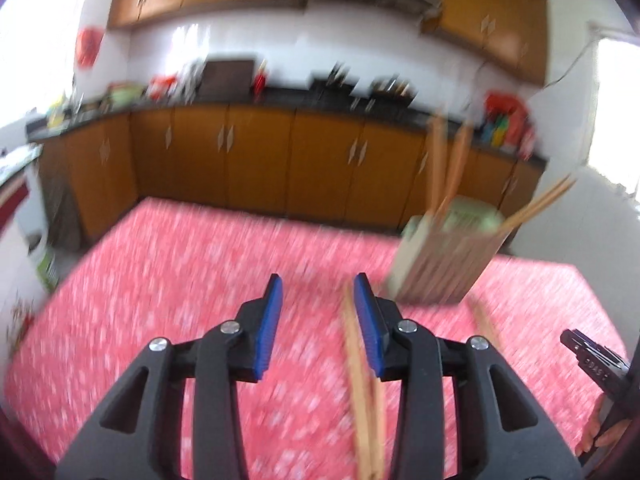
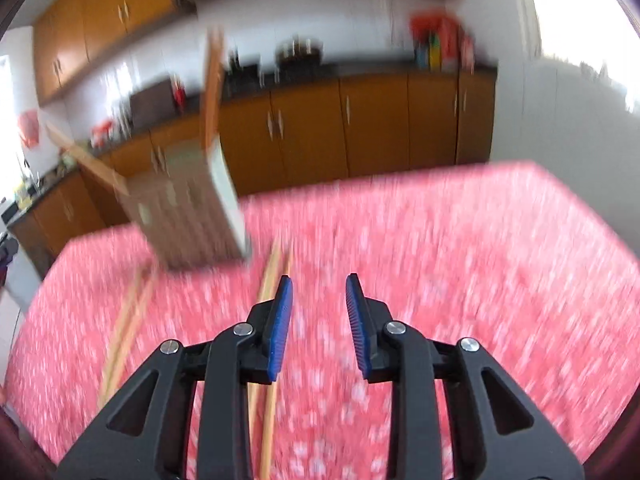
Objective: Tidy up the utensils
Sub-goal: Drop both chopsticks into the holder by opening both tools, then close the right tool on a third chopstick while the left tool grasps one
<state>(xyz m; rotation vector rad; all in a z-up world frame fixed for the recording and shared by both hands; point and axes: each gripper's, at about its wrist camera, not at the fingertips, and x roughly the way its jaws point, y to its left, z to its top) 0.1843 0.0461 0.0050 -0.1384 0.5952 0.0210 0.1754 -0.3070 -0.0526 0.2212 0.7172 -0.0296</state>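
A pale green slotted utensil holder [image 1: 440,260] stands on the pink patterned tablecloth [image 1: 180,280], with several wooden chopsticks [image 1: 444,168] sticking up out of it. My left gripper [image 1: 318,286] is open and empty, left of the holder. A pair of chopsticks [image 1: 362,392] lies on the cloth under its right finger; another chopstick [image 1: 486,320] lies further right. In the right wrist view the holder [image 2: 192,212] is at upper left. My right gripper [image 2: 319,286] is open and empty. Loose chopsticks [image 2: 266,360] lie under its left finger and more chopsticks [image 2: 124,332] lie further left. Both views are blurred.
Orange kitchen cabinets [image 1: 260,168] and a dark cluttered counter [image 1: 320,96] run behind the table. The right gripper's body [image 1: 596,364] shows at the left view's right edge. The table's far edge [image 2: 400,176] is close behind the holder.
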